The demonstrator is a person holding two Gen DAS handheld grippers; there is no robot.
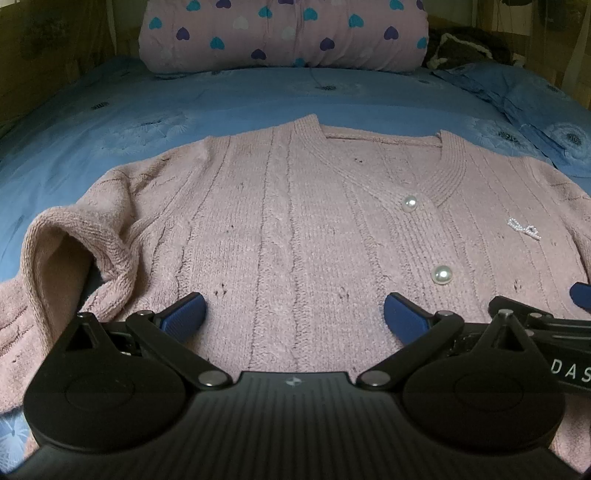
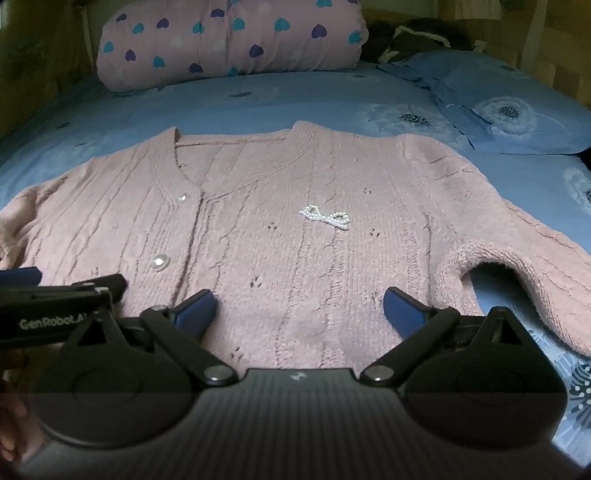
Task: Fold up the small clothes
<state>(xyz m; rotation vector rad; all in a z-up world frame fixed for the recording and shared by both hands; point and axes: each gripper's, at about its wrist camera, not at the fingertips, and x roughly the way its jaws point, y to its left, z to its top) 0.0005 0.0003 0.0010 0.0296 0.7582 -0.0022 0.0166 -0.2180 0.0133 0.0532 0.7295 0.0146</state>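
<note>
Both fingers [image 1: 183, 314] pairs spread over flat cardigan [image 1: 295, 221]

"DAS" on right tongs [image 1: 570, 374]; "GenRobot.A" on left tongs [image 2: 51, 323].

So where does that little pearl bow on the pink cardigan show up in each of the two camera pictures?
Left wrist view: the pearl bow sits far right, at mid-height, right of the button placket.
Right wrist view: the pearl bow lies near the middle, on the cardigan chest.
Shared landmark: the heart-print pillow at the head of the bed, top centre in both views.
</note>
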